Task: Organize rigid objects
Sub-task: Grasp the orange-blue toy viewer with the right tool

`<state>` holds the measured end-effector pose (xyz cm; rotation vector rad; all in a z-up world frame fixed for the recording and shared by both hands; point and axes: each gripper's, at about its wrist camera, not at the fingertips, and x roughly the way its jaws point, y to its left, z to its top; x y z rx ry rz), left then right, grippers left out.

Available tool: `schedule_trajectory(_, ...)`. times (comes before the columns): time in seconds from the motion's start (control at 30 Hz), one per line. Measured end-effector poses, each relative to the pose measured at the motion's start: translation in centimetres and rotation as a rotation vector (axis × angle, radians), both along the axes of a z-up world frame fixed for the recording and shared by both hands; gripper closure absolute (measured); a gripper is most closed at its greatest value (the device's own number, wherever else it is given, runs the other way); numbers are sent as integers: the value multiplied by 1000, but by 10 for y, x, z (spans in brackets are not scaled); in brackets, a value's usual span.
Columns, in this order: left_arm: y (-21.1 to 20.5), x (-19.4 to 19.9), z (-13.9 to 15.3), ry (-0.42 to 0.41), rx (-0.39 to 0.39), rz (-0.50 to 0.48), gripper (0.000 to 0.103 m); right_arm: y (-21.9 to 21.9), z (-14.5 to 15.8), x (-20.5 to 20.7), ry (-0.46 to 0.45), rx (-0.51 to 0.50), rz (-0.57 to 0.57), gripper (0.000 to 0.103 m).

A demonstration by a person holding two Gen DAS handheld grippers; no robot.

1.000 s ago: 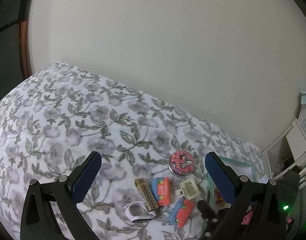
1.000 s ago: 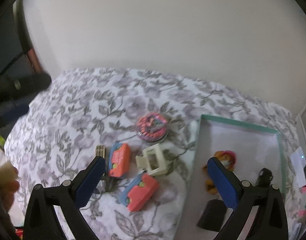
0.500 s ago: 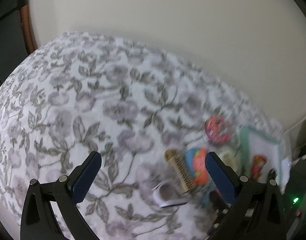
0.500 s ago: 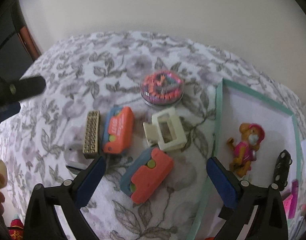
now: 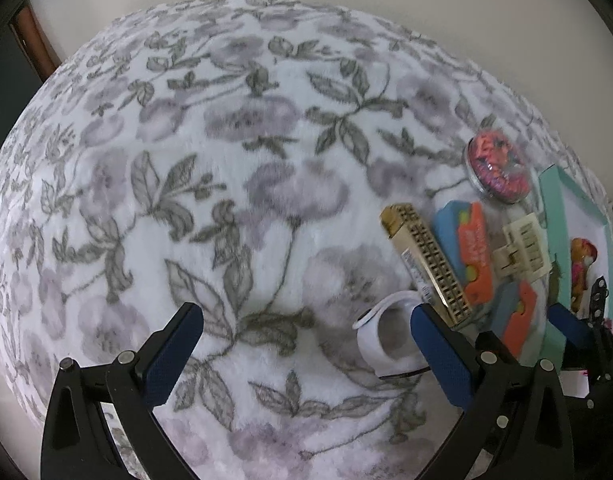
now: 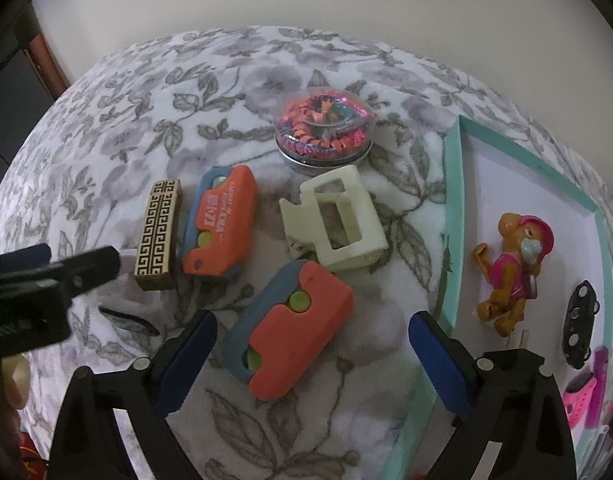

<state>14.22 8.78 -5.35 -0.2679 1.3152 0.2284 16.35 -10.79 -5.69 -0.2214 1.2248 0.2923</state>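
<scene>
On the flowered bedspread lie a gold patterned bar [image 6: 158, 232], two orange-and-blue toys [image 6: 222, 228] [image 6: 290, 332], a cream plastic piece [image 6: 338, 220] and a round tin of coloured bands [image 6: 324, 128]. My right gripper [image 6: 312, 352] points down over the nearer orange toy. Its jaws are closing; the toy's near end lies between them, untouched. My left gripper [image 5: 306, 344] is open over bare cloth. A white ring-shaped piece [image 5: 386, 340] sits just inside its right finger, beside the gold bar [image 5: 430, 264].
A teal-rimmed tray [image 6: 450, 216] at the right holds a toy figure [image 6: 510, 268] and a black toy car [image 6: 580, 320]. Pink plastic items [image 6: 586, 396] lie past it. A pale wall stands behind the bed, and a dark doorway is at the far left.
Both grippers have sunk toward the bedspread and tipped further down, so the objects loom larger. The right jaws have narrowed a little.
</scene>
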Motion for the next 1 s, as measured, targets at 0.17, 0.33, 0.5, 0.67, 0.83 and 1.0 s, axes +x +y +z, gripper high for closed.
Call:
schedule_trajectory(0.17,-2,-3,-8,13,17,-10,0,4,-8,1,20,-5,-8,11)
schedule_trajectory(0.33,-6,-4,-13,17,16,-2,0,5,-14,3,14,-16,-19,12)
schedule_trajectory(0.5,-16,-4,-24,17,-5,-22,7,5,-15,3,2,-4,-23,12)
schedule_trajectory(0.67,-23,-2,-22,11,-26,-38,22,-2,-13,4,-1,5,-19,25)
schedule_trajectory(0.83,-27,1,-15,3,-46,-60,39,-16,-7,8,7,25,-32,47)
schedule_trajectory(1.0,-44,4,-7,-7,-58,-107,69,-14,-6,6,4,5,4,50)
